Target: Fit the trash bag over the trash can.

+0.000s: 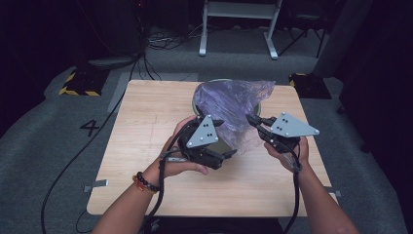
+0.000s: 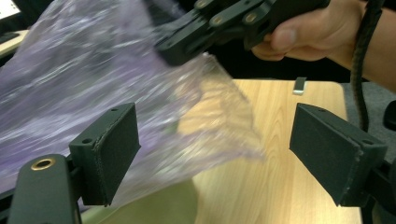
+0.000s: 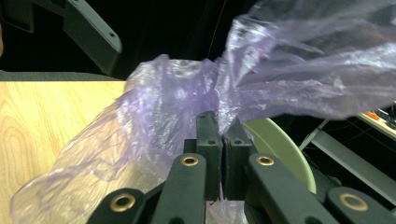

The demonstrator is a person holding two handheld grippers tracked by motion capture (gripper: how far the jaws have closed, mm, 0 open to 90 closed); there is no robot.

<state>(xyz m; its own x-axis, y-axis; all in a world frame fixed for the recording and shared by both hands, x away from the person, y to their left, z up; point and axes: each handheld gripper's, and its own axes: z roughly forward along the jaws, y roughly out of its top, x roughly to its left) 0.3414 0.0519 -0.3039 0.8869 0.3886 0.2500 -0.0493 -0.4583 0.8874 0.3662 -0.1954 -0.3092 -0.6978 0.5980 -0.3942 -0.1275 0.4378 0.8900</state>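
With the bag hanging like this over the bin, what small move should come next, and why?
Probably bring the left hand-held gripper onto the loose near edge of the purple plastic bag and close. Its jaws stand open with only film drifting between them, while the right hand-held gripper is shut on the bag, which is draped unevenly over the green bin.

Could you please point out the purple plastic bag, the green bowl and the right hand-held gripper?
purple plastic bag point(image 1: 234, 105): high view, middle of the crumpled film.
green bowl point(image 3: 280, 144): right gripper view, pale rim beside the jaws.
right hand-held gripper point(image 1: 252, 118): high view, jaw tips pinching the bag.
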